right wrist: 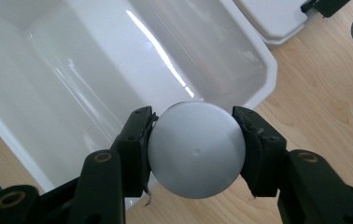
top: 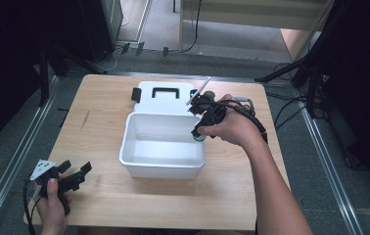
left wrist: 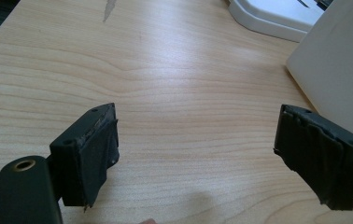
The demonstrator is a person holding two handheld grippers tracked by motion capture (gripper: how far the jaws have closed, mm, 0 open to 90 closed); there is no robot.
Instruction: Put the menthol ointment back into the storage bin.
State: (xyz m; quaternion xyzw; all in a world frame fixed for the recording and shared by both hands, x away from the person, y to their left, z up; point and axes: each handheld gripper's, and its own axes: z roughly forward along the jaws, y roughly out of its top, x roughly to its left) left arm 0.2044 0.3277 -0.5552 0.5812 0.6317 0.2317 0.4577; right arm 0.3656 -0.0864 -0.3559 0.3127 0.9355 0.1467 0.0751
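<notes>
At the near left corner of the worktop (top: 100,196), the left gripper (top: 78,172) rests low in the person's left hand (top: 52,208), its grey three-cornered plate on top. In the left gripper view its jaws stand wide apart with bare wood grain between them; it is released and grasps nothing. A white wall of the box rises just beyond its right jaw.

Further in, near the middle of the worktop, sits the white box (top: 129,147), an open, glossy tub. The person's right forearm crosses from the near right edge up to the box's right rim, where the right hand (top: 232,128) holds the right gripper (top: 198,134) tilted down and towards the box. That gripper is clenched on a round grey object (right wrist: 196,148) (whether it is a ball or a cap the pictures do not settle), the pads pressing on its two sides. In the right gripper view the round object hangs over the rim of the box at its right side, partly above the white interior and partly above the wood.

Behind the box, towards the far edge, the white lid (top: 153,100) lies flat on the worktop, touching the box's back rim, with a black handle (top: 166,91) on top and a black latch (top: 135,94) at its left end.
</notes>
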